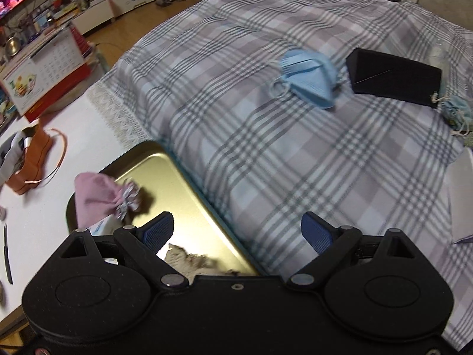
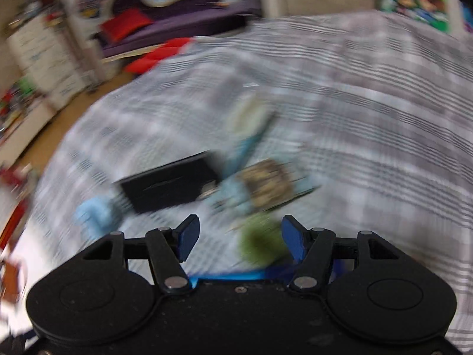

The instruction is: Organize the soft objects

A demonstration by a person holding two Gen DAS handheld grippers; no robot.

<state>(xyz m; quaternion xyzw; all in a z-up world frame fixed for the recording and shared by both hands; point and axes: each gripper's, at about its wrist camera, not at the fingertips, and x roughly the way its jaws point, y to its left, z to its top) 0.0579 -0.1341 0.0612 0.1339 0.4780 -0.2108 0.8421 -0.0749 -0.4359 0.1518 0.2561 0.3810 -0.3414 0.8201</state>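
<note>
Overhead, the left gripper (image 1: 238,230) tilts down, spread and empty, above a gold tray (image 1: 189,195). Meanwhile the right gripper (image 2: 239,241), parted and empty, angles over the plaid cloth (image 2: 369,153).

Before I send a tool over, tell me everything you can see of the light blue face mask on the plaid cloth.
The light blue face mask lies loose on the plaid cloth, crumpled and folded over itself. It looks like soft pleated fabric, with thin pale ear loops curling out at its left side. A black box sits just to its right, close but seemingly apart. Nothing grips it. The right wrist view shows it only as a blur.
</note>
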